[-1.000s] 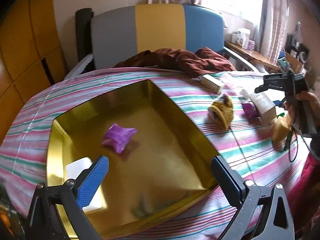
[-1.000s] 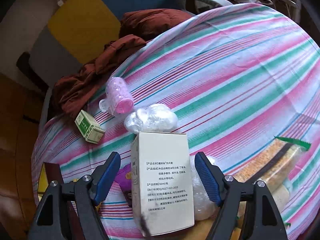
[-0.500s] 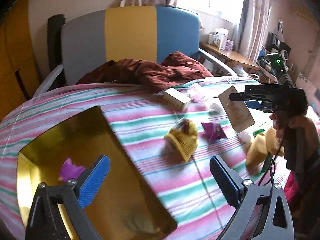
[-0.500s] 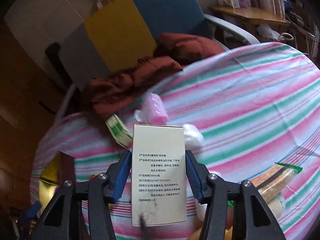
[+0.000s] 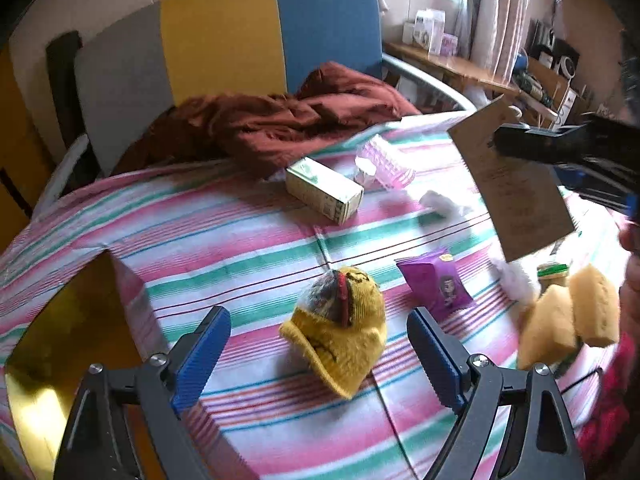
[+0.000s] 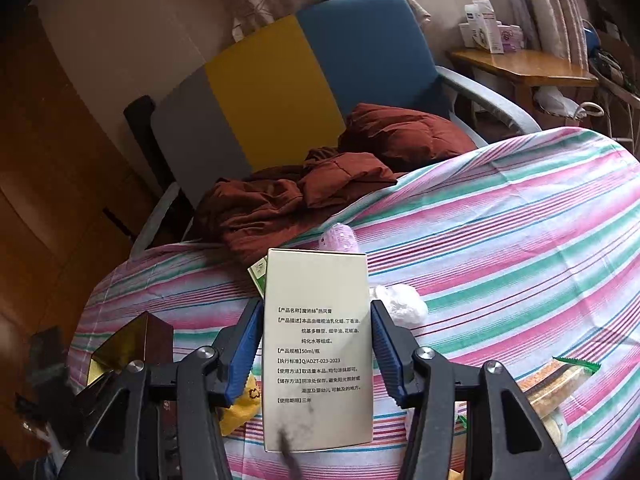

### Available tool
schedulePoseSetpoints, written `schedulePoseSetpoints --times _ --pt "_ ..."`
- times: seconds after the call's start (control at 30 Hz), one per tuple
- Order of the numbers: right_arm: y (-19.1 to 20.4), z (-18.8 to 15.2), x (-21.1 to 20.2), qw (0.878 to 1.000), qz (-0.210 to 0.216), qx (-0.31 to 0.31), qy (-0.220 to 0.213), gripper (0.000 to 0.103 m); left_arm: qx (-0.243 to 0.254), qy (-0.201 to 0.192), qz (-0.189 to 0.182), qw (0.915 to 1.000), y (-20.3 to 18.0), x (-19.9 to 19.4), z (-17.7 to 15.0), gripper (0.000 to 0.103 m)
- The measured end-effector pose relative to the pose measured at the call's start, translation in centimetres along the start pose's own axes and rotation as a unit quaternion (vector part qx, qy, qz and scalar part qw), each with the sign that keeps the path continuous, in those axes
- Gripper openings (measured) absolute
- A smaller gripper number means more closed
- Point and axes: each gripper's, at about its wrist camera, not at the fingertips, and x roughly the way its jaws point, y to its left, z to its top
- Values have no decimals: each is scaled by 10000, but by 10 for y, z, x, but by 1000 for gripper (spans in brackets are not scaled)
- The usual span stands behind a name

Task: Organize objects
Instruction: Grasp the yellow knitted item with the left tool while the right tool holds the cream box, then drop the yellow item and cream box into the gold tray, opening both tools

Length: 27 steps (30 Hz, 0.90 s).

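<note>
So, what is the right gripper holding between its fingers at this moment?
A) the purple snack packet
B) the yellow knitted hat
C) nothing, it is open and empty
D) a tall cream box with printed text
D: in the right wrist view the right gripper has both blue fingers pressed against the sides of the cream box, lifted off the striped tablecloth.

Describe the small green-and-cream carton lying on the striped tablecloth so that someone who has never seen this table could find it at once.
Start at the rumpled rust-brown cloth heaped at the far edge of the pink, green and white striped tablecloth. Just in front of it lies the small green-and-cream carton, flat on its long side beside a ribbed translucent pink bottle. It is the only box resting on the cloth.
</note>
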Motion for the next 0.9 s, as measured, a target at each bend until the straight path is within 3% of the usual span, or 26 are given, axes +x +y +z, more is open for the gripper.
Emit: schedulePoseSetpoints --times 0.17,0.23,0.3,0.4,0.6,0.9 --pt "3 -2 2 9999 2 -114 27 54 -56 431 107 9990 -1 34 7 87" --pt "4 -3 2 9999 -9 -165 42 54 -150 624 -20 9979 1 46 7 65" --pt "5 -4 3 9997 -27 -231 47 54 -286 747 -187 9966 3 52 5 54" --pt "9 -5 3 9994 13 -336 35 54 -266 488 -170 9983 1 39 2 44" --pt "23 -8 -2 9978 210 -625 -119 54 -436 -42 -293 9986 9 -13 -12 44" --pt "55 -18 -1 9940 530 -954 -34 53 -891 -616 202 9939 59 -89 -45 45"
